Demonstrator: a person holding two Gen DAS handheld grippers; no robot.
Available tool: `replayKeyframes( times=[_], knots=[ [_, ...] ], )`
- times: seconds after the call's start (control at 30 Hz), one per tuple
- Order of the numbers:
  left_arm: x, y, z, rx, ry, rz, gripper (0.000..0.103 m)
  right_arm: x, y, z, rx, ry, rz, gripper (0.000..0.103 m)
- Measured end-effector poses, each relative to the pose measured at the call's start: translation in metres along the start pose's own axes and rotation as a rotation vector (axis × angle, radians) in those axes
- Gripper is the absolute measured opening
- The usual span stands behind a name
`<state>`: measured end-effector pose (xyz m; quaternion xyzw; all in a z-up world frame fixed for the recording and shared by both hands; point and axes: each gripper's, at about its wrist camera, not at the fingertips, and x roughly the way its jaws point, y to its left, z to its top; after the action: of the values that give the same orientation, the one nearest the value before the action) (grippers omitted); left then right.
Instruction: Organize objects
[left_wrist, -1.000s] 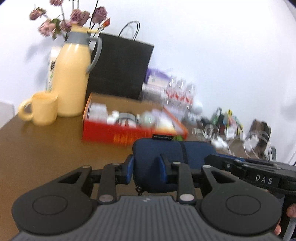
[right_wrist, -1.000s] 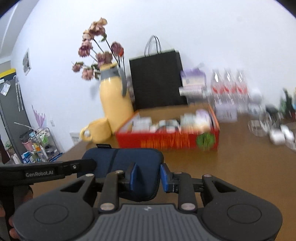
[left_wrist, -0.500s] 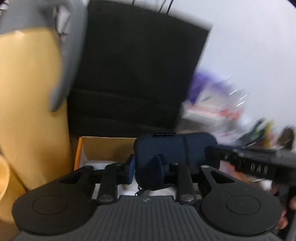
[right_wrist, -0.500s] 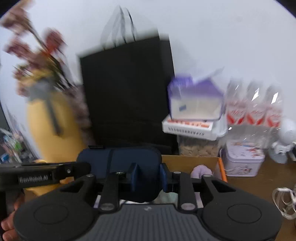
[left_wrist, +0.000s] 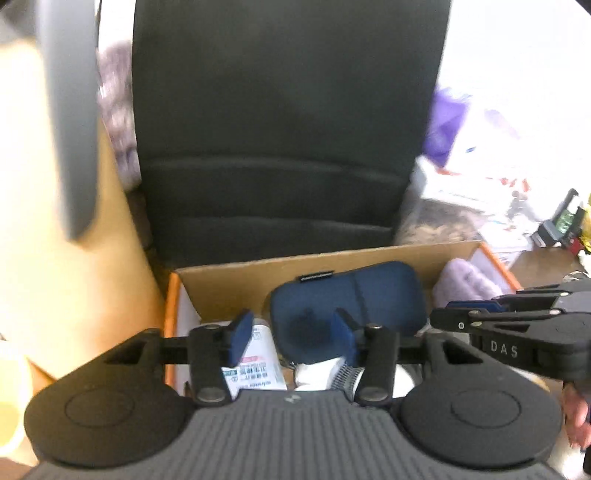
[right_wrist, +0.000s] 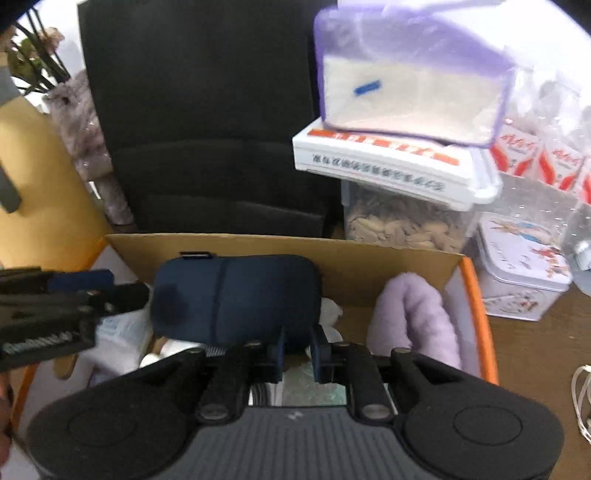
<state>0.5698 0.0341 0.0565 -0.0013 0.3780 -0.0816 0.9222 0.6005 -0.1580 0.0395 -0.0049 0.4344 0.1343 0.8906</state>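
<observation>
Left wrist view: my left gripper (left_wrist: 291, 330) is opening, pads clear of the pouch (left_wrist: 347, 306), which sits over the box (left_wrist: 236, 280). My right gripper (right_wrist: 297, 349) is closing, pinching the pouch's lower edge. Placement nearly done, release left

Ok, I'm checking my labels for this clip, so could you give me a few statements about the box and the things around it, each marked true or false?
1. The navy case is over the open cardboard box. True.
2. The black paper bag lies flat inside the box. False: it stands upright behind the box.
3. A lilac towel lies in the right part of the box. True.
4. The printed tin sits inside the box. False: it stands outside, to the right of the box.
</observation>
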Motion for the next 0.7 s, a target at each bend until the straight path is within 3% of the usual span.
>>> replayKeyframes(
  times=[0.03,0.17,0.3,0.37,0.47,0.63,0.7],
  knots=[
    [-0.014,-0.002,0.001,0.006,-0.016,0.006,0.066,-0.011,-0.002,-0.002,0.003,-0.010,-0.007,0.015],
    [-0.069,-0.013,0.002,0.017,-0.067,0.037,0.074,-0.063,-0.004,-0.006,0.012,-0.043,-0.042,0.018],
    [-0.128,-0.031,-0.024,0.031,-0.121,0.075,0.083,-0.117,0.002,-0.030,-0.020,-0.086,-0.063,0.034],
    [-0.160,-0.039,-0.048,0.028,-0.161,0.080,0.098,-0.144,0.007,-0.054,-0.034,-0.114,-0.059,0.037],
    [-0.217,-0.051,-0.103,0.051,-0.243,0.081,0.103,-0.196,0.020,-0.108,-0.069,-0.185,-0.044,0.046],
    [-0.303,-0.071,-0.205,0.050,-0.342,0.048,0.103,-0.285,0.053,-0.224,-0.107,-0.323,-0.044,0.077],
    [-0.334,-0.079,-0.248,0.048,-0.379,0.047,0.103,-0.311,0.069,-0.271,-0.110,-0.367,-0.050,0.085]
  ],
)
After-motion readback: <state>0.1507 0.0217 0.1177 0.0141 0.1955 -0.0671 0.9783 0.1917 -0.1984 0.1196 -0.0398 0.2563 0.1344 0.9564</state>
